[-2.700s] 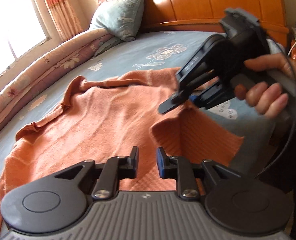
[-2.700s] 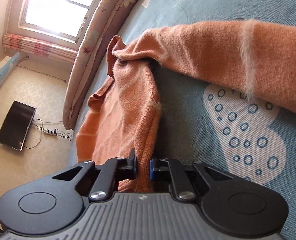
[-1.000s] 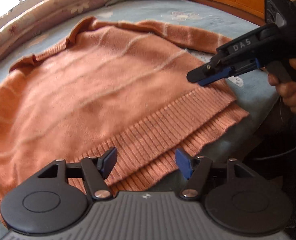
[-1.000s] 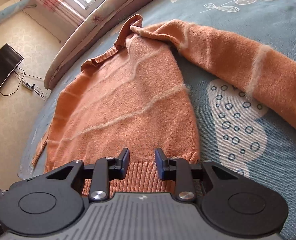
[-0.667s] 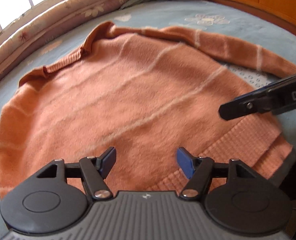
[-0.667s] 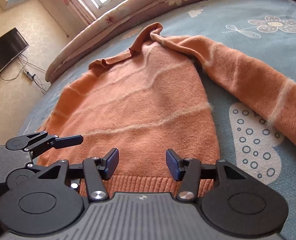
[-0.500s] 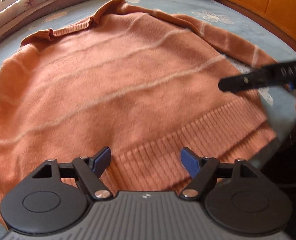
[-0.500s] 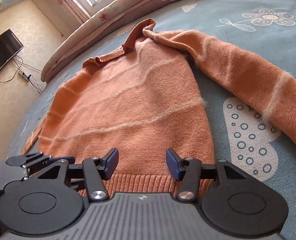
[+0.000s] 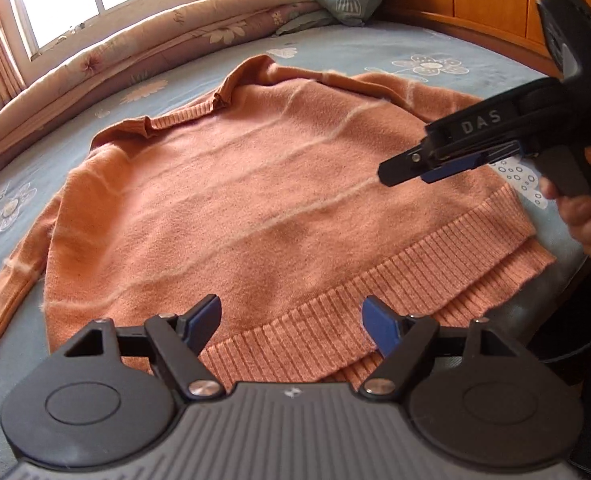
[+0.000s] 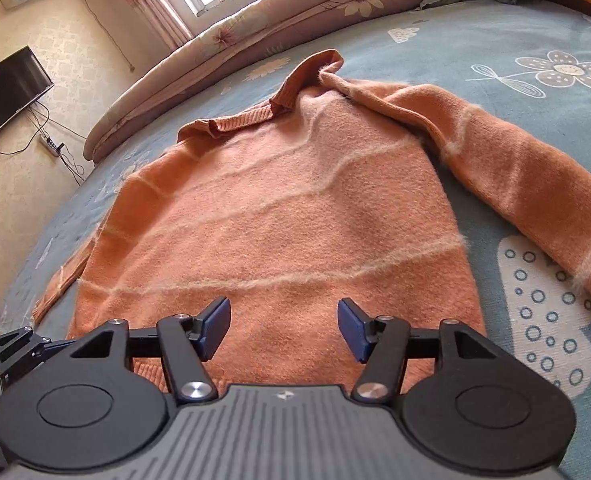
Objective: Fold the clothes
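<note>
The orange sweater [image 9: 255, 208] is spread flat on the bed [image 10: 495, 40], hem nearest. The left gripper [image 9: 291, 326] is held over the hem, jaws wide apart and empty. The right gripper [image 10: 283, 330] is held above the lower body, likewise wide open. One sleeve [image 10: 535, 184] is cut off at the frame edge.
</note>
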`<control>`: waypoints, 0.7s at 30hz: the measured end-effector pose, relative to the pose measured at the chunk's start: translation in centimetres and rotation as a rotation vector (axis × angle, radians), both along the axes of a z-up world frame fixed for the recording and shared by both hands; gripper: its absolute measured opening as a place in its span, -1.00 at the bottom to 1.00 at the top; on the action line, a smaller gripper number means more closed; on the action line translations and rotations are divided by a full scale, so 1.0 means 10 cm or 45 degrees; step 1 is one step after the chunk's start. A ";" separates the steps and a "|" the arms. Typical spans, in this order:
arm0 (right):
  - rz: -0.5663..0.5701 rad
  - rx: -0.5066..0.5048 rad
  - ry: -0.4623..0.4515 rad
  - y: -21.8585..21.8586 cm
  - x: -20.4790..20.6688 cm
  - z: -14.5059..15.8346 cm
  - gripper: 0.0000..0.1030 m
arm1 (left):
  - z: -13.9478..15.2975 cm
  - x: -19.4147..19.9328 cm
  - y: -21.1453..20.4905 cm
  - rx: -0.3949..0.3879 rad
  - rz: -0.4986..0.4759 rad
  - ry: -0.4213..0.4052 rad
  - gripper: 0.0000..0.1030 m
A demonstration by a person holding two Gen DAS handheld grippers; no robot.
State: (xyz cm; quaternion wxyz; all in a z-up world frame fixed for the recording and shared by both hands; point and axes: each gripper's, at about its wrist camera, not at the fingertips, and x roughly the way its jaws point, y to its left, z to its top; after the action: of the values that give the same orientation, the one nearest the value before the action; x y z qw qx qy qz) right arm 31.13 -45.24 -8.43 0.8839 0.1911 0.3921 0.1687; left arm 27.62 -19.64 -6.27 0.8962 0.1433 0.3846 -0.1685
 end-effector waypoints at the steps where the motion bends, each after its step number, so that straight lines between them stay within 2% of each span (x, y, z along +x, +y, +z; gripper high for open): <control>1: 0.004 0.005 -0.004 0.04 0.03 0.01 0.31 | 0.01 0.02 0.03 -0.008 0.011 -0.014 0.51; 8: 0.030 -0.019 0.014 0.31 0.22 -0.06 0.32 | 0.09 0.17 0.27 -0.084 0.087 -0.100 0.51; 12: 0.026 -0.091 -0.001 0.46 0.27 -0.12 0.33 | 0.16 0.34 0.57 -0.197 0.140 -0.121 0.51; 14: 0.031 -0.132 -0.026 0.53 0.28 -0.12 0.40 | 0.20 0.43 0.71 -0.252 0.165 -0.132 0.51; 16: 0.048 -0.178 -0.053 0.62 0.28 -0.13 0.48 | 0.23 0.49 0.86 -0.286 0.183 -0.157 0.51; 21: 0.061 -0.313 -0.110 0.79 0.28 -0.15 0.50 | 0.23 0.65 1.15 -0.372 0.216 -0.166 0.52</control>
State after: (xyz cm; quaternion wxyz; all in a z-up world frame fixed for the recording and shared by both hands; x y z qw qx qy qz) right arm 33.97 -37.33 -9.92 0.9124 0.0645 0.3760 0.1484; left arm 34.15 -8.11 -3.96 0.9415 -0.0108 0.3079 -0.1369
